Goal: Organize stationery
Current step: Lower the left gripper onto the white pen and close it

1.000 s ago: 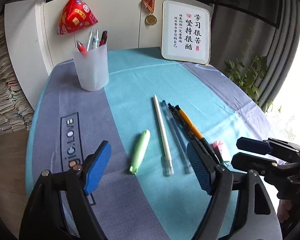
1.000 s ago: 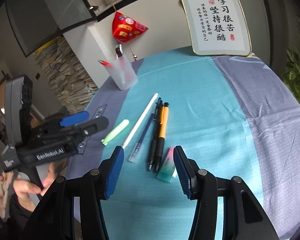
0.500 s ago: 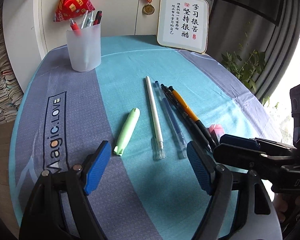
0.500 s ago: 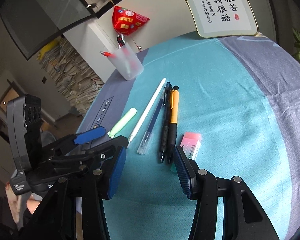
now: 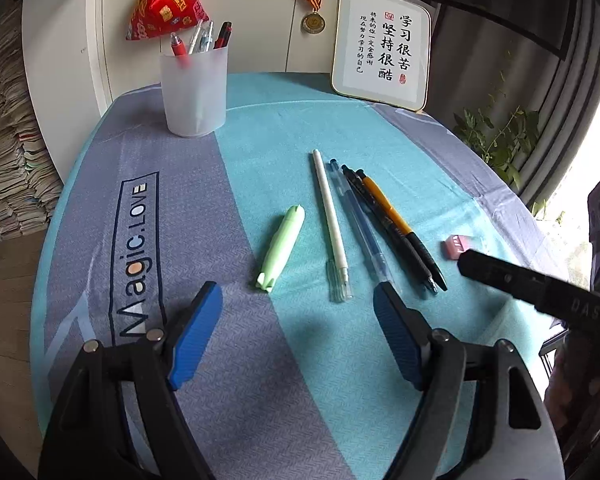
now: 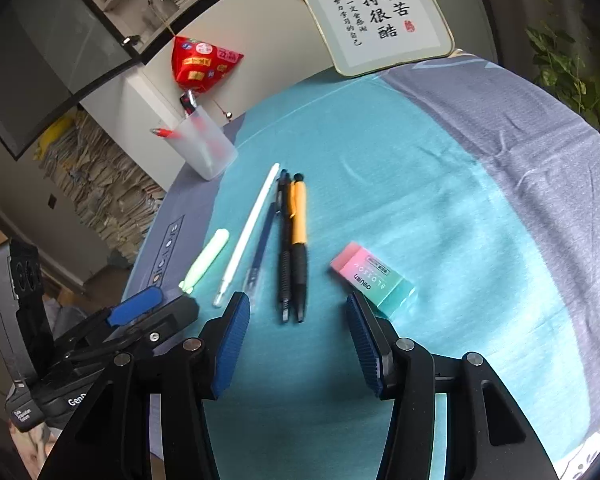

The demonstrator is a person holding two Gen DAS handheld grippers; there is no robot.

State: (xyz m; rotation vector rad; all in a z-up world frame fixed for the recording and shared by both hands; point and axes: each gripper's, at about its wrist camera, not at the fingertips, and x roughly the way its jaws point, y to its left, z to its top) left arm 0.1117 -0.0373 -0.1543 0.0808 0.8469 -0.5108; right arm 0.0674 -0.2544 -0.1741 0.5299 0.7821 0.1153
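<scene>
On the blue and grey tablecloth (image 5: 260,380) lie, left to right, a green highlighter (image 5: 281,254), a white pen (image 5: 331,220), a clear blue pen (image 5: 360,224), a black pen (image 5: 388,232) and an orange pen (image 5: 396,220). A pink and green eraser (image 6: 372,276) lies to their right. My left gripper (image 5: 296,320) hovers open and empty, just short of the highlighter and white pen. My right gripper (image 6: 298,336) is open and empty just behind the tips of the black pen (image 6: 285,264) and orange pen (image 6: 299,248), its right finger close to the eraser.
A frosted pen cup (image 5: 193,92) with several pens stands at the far left of the table. Behind it hang a red pyramid ornament (image 5: 164,4) and a medal (image 5: 313,22). A framed calligraphy board (image 5: 382,46) leans at the back. Paper stacks (image 5: 8,160) and a plant (image 5: 496,136) flank the table.
My right gripper has rolled and sunk a little toward the pen tips, so the whole eraser now shows ahead of its right finger. Neither gripper's jaw width has changed.
</scene>
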